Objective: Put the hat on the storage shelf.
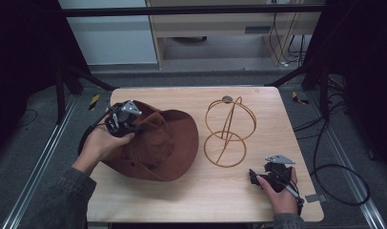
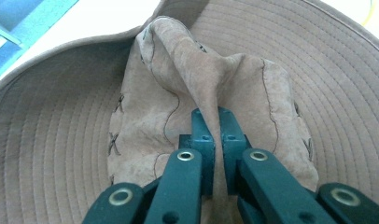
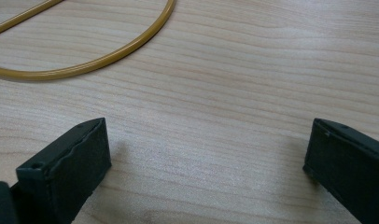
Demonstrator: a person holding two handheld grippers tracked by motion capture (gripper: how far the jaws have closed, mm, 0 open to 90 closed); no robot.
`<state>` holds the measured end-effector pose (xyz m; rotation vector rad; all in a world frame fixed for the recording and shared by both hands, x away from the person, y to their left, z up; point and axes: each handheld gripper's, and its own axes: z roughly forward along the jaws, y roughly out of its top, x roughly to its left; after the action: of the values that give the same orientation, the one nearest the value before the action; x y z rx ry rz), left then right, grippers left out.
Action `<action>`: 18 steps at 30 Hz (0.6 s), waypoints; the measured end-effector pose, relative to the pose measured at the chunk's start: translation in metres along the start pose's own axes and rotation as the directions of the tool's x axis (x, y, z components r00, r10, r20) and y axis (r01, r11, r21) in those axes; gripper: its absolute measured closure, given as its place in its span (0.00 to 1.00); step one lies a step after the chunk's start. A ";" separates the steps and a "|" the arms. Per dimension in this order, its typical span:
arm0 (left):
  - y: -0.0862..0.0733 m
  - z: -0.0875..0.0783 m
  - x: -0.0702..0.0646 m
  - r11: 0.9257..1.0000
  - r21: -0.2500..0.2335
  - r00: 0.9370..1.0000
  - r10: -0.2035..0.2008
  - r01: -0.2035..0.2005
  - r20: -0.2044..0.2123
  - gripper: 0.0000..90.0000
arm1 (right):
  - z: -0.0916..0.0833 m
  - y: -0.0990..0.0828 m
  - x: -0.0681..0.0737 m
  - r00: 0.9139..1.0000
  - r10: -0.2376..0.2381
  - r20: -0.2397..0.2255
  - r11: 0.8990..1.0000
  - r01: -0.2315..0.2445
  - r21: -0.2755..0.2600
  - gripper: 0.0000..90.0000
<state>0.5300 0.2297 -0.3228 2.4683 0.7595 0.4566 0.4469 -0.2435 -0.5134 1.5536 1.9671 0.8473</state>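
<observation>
A brown wide-brimmed hat (image 1: 168,143) lies at the left of the wooden table (image 1: 215,195). My left gripper (image 1: 134,128) is shut on a fold of the hat's suede crown (image 2: 178,84); in the left gripper view its jaws pinch the fabric between them, with the stitched brim (image 2: 57,140) spread around. A gold wire hat stand (image 1: 229,131) stands at the table's middle right, upright on its ring base (image 3: 108,51). My right gripper (image 1: 256,175) rests open near the front right edge, nothing between its fingers (image 3: 71,168), just short of the stand's base.
Bare wood lies in front of the stand and between the hat and the right hand. Black frame posts and cables run along both sides of the table. A small grey tag (image 1: 316,197) sits at the front right corner.
</observation>
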 end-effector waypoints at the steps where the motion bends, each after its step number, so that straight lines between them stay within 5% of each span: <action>1: 0.000 -0.003 -0.001 1.000 -0.003 1.000 0.003 -0.003 -0.001 0.98 | 0.000 0.000 0.000 1.000 -0.001 0.001 1.000 0.001 -0.001 0.00; 18: -0.004 -0.036 -0.003 0.997 -0.077 1.000 0.009 -0.009 -0.001 0.98 | 0.000 0.000 0.000 1.000 0.003 0.002 1.000 -0.003 -0.001 0.00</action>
<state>0.5099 0.2446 -0.2967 2.4012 0.7175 0.4812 0.4470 -0.2432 -0.5135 1.5563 1.9632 0.8468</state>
